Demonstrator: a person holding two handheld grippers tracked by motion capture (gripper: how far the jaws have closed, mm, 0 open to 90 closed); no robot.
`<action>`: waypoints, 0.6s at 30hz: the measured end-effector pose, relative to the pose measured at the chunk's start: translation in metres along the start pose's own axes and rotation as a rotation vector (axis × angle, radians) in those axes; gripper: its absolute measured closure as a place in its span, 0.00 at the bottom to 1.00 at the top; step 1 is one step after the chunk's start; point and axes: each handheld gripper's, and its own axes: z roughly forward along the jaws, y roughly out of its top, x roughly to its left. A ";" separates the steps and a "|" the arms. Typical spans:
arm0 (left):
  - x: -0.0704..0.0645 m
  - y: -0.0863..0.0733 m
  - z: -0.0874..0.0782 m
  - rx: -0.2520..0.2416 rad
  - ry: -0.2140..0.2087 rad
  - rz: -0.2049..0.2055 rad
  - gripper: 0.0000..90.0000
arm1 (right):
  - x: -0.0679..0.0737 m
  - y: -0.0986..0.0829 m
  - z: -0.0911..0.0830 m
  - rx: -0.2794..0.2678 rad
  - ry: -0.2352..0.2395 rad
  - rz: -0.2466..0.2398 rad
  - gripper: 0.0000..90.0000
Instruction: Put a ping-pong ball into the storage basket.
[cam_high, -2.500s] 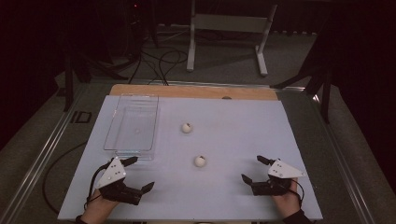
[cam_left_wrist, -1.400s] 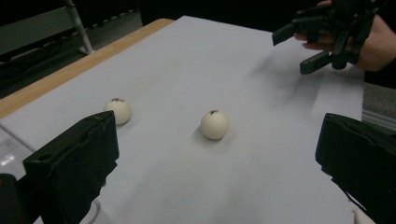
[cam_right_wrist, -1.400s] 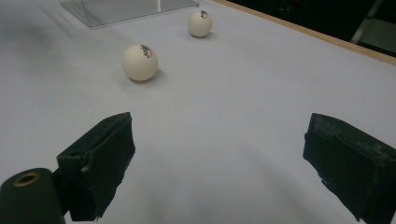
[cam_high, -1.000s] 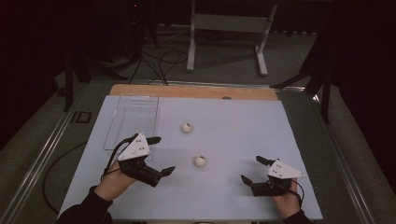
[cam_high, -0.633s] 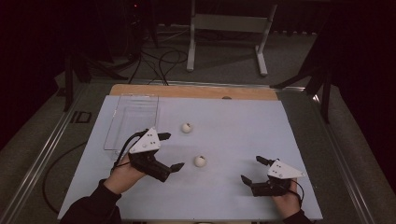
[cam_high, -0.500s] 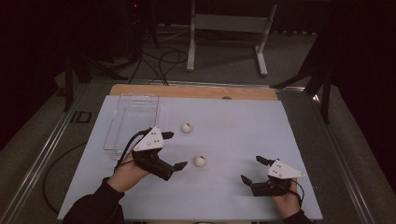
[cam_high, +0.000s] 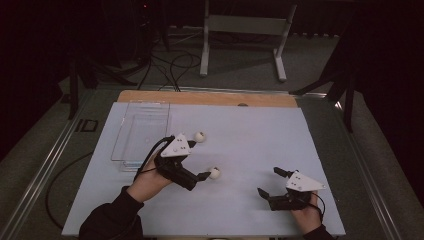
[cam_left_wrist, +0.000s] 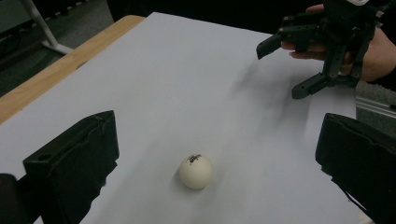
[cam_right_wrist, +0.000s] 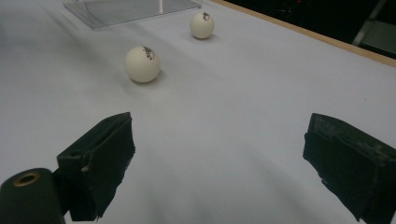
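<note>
Two white balls lie on the white table sheet. The nearer ball (cam_high: 215, 173) (cam_left_wrist: 195, 171) (cam_right_wrist: 142, 64) rests just past the tips of my left gripper (cam_high: 198, 160) (cam_left_wrist: 219, 140), whose jaws stand wide open on either side of it without touching. The farther ball (cam_high: 200, 136) (cam_right_wrist: 202, 24) sits beside the clear tray (cam_high: 142, 132) (cam_right_wrist: 126, 9). At the front right, my right gripper (cam_high: 269, 182) (cam_right_wrist: 219, 140) (cam_left_wrist: 322, 51) rests low over the sheet, open and holding nothing, pointed toward the balls.
The clear tray stands at the left of the sheet with nothing in it. A wooden strip (cam_high: 210, 97) borders the table's far edge. Beyond it, cables and a metal stand (cam_high: 245, 25) are on the floor.
My left gripper has travelled from the front left corner forward and to the right, up to the nearer ball, staying open. The right gripper and both balls have stayed put.
</note>
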 end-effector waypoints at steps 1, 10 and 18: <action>0.000 0.000 0.002 0.006 0.003 -0.011 0.01 | 0.000 0.000 0.000 0.000 -0.001 -0.002 0.10; 0.000 0.000 0.020 0.029 -0.007 -0.020 0.01 | 0.000 0.000 0.000 0.000 0.005 -0.003 0.10; 0.002 -0.005 0.039 0.063 -0.015 -0.053 0.01 | 0.000 0.000 0.000 -0.003 0.005 -0.002 0.10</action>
